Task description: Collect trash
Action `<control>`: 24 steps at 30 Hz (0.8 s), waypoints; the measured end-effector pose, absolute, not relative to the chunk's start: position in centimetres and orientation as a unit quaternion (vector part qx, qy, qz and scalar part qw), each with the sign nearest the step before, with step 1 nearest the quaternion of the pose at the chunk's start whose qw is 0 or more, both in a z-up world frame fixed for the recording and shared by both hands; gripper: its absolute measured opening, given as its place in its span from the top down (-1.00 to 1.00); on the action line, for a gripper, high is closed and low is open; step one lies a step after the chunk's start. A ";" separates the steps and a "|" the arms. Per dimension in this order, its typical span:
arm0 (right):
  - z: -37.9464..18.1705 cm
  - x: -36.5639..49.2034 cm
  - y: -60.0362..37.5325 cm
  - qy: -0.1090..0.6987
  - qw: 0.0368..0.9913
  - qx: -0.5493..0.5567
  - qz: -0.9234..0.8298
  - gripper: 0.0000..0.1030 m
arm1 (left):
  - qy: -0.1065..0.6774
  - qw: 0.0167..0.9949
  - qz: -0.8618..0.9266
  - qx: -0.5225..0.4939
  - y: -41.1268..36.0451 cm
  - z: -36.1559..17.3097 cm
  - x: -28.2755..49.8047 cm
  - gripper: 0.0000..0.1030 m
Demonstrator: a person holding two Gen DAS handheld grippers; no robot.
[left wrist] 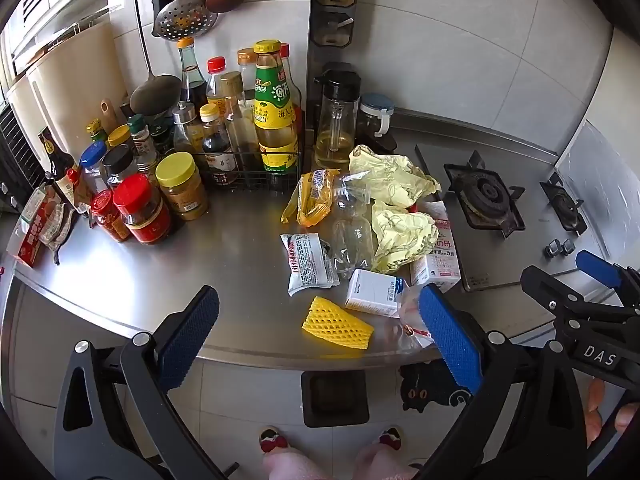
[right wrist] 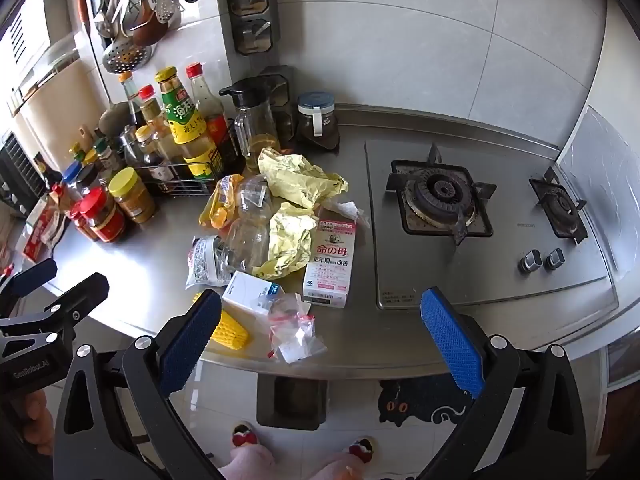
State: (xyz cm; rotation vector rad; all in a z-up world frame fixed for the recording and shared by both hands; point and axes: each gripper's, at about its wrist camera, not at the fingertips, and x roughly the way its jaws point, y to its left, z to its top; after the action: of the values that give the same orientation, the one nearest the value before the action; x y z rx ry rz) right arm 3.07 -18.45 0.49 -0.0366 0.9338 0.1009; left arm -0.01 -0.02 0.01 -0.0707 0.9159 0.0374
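Landmark: gas hob [right wrist: 492, 216], set into the steel counter [left wrist: 224, 248]. All places given from it.

Far left of hob: cluster of sauce bottles and red- and yellow-lidded jars [left wrist: 168, 184], some in a black wire rack.

Left of hob, the trash heap, left to right:
- silver printed foil packet [left wrist: 308, 264], lying flat.
- orange-yellow snack wrapper [left wrist: 310, 200], behind the packet.
- clear crushed plastic bottle [left wrist: 352, 232], lying on its side between wrapper and paper.
- yellow foam fruit net [left wrist: 336, 322], near the counter's front edge.
- two crumpled pale-yellow paper sheets [left wrist: 396, 200], one behind the other.
- small white-and-blue carton [left wrist: 374, 292], lying flat, in front of the paper.
- clear zip bags with red seal strips [right wrist: 294, 330], at the front edge, just beside the carton.
- pink-and-white printed box [right wrist: 332, 260], just beside the hob's left edge.

Left gripper [left wrist: 316, 336]: blue-padded jaws spread wide, nothing between them; held above the counter's front edge, foam net and carton ahead of its jaws.

Right gripper [right wrist: 320, 336]: jaws equally wide apart, holding nothing; zip bags and pink box lie ahead between its fingers, not touched.

Floor below: dark bin [left wrist: 334, 398], black cat-shaped mat [right wrist: 424, 400], person's slippered feet [right wrist: 244, 438].
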 end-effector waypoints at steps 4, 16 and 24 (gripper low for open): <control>0.5 2.9 -18.5 0.445 0.894 -0.019 0.046 -0.94 | 0.442 0.896 0.016 -0.038 0.0 0.0 0.0 -0.84; 0.8 2.6 -18.3 0.445 0.894 -0.019 0.048 -0.94 | 0.442 0.896 0.016 -0.035 0.1 -0.1 -0.1 -0.84; 1.1 2.4 -18.0 0.444 0.895 -0.018 0.046 -0.94 | 0.440 0.897 0.016 -0.036 0.0 0.4 -0.6 -0.84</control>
State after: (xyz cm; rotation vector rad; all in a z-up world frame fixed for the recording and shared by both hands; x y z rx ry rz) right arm 2.43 -18.03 1.05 -0.0379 0.9209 0.0953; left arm -0.58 0.03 0.39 -0.0753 0.9109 0.0340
